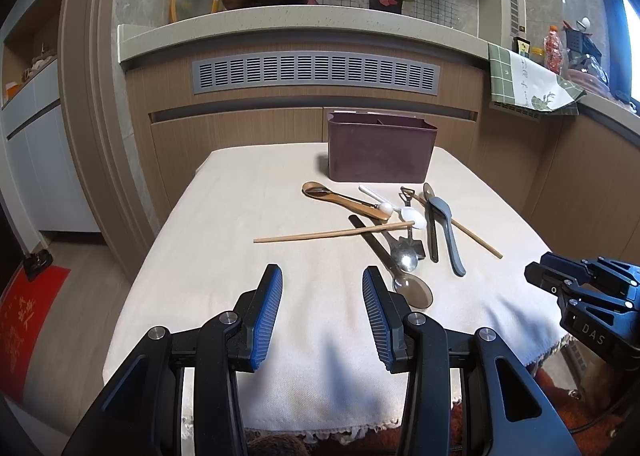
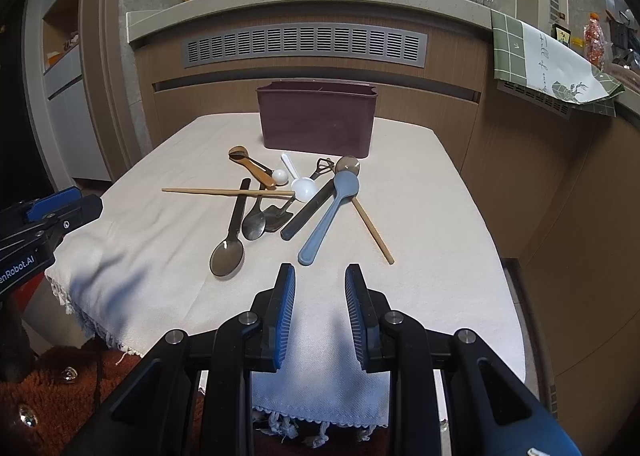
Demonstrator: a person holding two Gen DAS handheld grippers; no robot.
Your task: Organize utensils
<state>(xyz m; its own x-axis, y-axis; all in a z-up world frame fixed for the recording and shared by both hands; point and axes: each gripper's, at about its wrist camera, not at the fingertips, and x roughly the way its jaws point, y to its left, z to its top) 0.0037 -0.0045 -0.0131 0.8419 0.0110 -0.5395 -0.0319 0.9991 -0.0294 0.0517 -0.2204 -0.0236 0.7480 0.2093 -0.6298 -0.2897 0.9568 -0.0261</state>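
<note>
Both grippers, left (image 1: 322,279) and right (image 2: 320,278), gaping, empty. Utensils heaped at bin's (image 2: 318,124) 6 o'clock. Advise: take blue spoon (image 2: 326,216) first, lying topmost; grip handle.

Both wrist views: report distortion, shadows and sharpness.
Left wrist: fisheye bows the counter edge; gripper shadows fall on the cloth; utensils sharp. Right wrist: same bowing, black corner vignette; bluish shadows on the cloth's near edge; blue spoon crisp.
</note>
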